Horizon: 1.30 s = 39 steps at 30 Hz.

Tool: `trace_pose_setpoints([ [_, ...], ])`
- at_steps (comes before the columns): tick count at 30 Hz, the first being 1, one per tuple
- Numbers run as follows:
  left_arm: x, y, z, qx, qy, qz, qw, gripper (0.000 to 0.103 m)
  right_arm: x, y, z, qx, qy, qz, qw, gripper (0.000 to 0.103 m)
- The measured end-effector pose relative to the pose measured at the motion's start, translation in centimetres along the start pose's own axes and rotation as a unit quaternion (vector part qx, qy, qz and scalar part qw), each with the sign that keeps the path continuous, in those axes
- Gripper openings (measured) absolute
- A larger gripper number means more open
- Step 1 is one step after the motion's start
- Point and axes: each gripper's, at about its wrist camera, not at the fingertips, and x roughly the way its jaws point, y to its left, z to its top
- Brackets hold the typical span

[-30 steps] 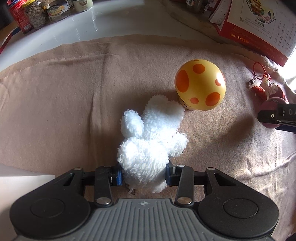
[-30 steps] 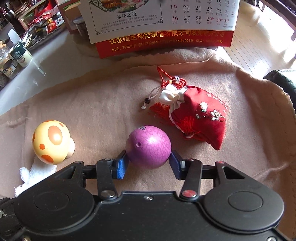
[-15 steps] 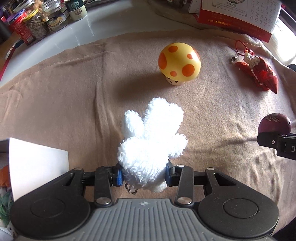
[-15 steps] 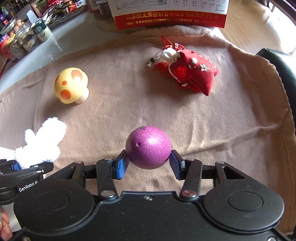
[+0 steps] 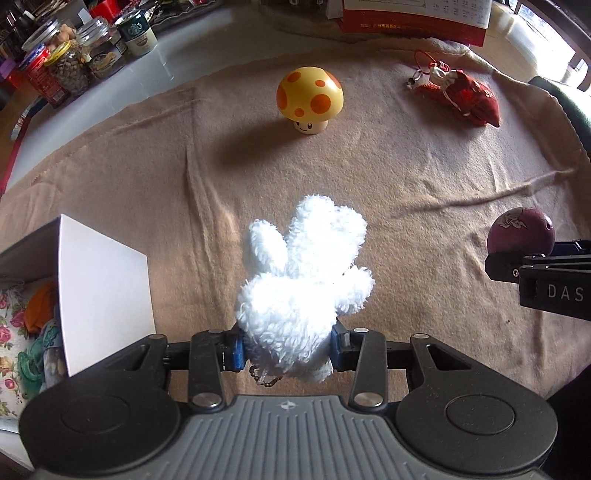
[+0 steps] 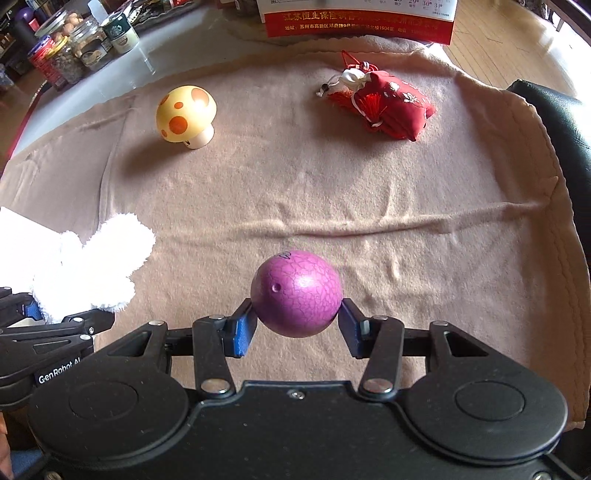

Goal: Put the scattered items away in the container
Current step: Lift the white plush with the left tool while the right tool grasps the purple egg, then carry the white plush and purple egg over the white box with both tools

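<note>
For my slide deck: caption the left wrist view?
Left gripper clamps a fluffy white plush toy beside the white box.

Sunlit beige blanket [image 6: 369,192], jars [image 5: 70,70], wall calendar [image 6: 358,18] behind.

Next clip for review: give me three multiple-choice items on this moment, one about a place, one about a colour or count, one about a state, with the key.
1. Where does the white box sit in the left wrist view?
A. left of the white plush toy
B. behind the mushroom toy
C. beside the red pouch

2. How many items lie loose on the tan blanket?
A. none
B. two
C. four

3. What state is the right hand-held gripper in?
A. open and empty
B. shut on the purple ball
C. shut on a jar

Key: 1 A, the box is at the left edge. 2 B, only the mushroom toy and pouch rest there. 3 B, both pads press the ball.
</note>
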Motion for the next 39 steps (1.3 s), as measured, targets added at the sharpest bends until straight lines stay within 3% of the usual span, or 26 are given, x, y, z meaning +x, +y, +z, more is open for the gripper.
trace_pose_setpoints([
  [11, -3.3, -1.0, -2.0, 0.030, -0.004, 0.002, 0.9995, 0.041, -2.9, 0.6, -2.0, -0.029, -0.002, 0.000, 1.000, 0.049],
  [23, -6.4, 0.5, -2.8, 0.035, -0.024, 0.016, 0.9990, 0.041, -7.7, 3.7, -1.9, -0.076, -0.024, 0.017, 0.997, 0.049],
  [30, -8.7, 3.1, -3.0, 0.022, -0.036, 0.024, 0.9988, 0.041, -9.7, 7.0, -1.3, -0.111, -0.033, 0.028, 0.993, 0.049],
  [39, -10.6, 9.2, -4.3, -0.012, -0.035, 0.041, 0.9985, 0.041, -10.8, 12.2, -0.9, -0.149, -0.037, 0.043, 0.987, 0.049],
])
